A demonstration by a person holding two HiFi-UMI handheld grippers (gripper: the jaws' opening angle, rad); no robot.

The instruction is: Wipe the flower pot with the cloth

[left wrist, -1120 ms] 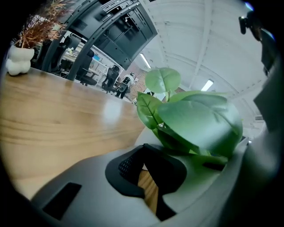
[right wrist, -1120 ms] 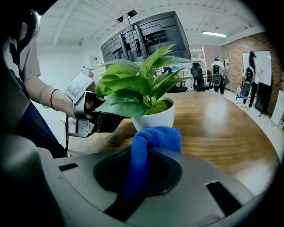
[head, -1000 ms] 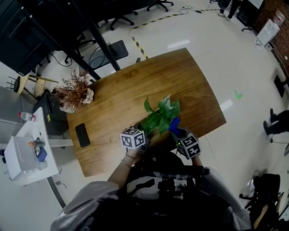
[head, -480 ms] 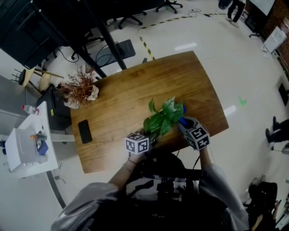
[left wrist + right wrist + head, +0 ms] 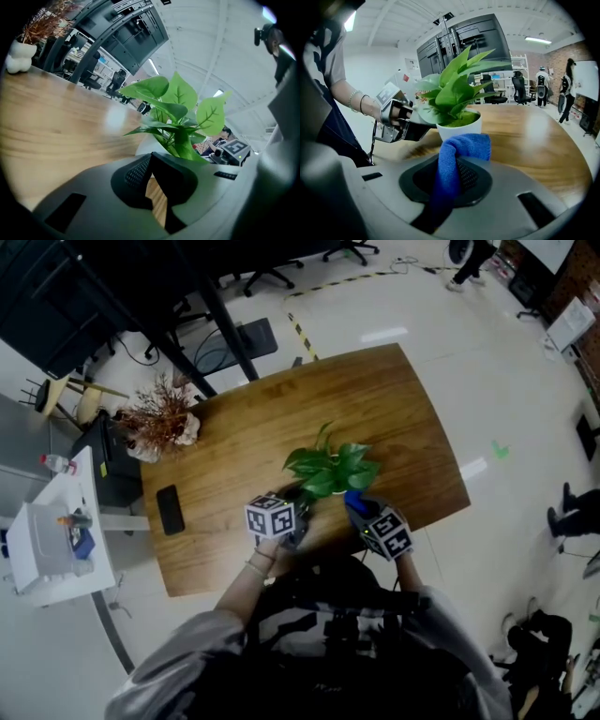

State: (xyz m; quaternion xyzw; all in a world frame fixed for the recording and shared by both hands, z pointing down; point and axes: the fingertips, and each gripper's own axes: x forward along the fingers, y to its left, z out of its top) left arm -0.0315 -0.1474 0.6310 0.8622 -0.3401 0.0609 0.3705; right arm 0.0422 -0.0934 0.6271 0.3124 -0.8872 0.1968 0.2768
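Note:
A leafy green plant (image 5: 330,468) grows in a white flower pot (image 5: 461,130) near the front edge of the wooden table (image 5: 394,409). My right gripper (image 5: 457,161) is shut on a blue cloth (image 5: 464,143), whose bunched end sits just short of the pot's near wall. In the head view the cloth (image 5: 356,502) shows right of the plant. My left gripper (image 5: 150,157) is shut with nothing between its jaws, and its tips are close against the pot's (image 5: 145,149) other side. From above, the leaves hide the pot.
A dried reddish bouquet in a white vase (image 5: 159,423) stands at the table's far left corner, with a black phone (image 5: 170,509) lying near the left edge. A white cart (image 5: 52,540) is on the floor to the left. People and office chairs (image 5: 520,89) are far behind.
The right gripper with the cloth has drawn in closer to the pot. The left gripper has shifted slightly up and left, and the plant's leaves sit turned compared with before.

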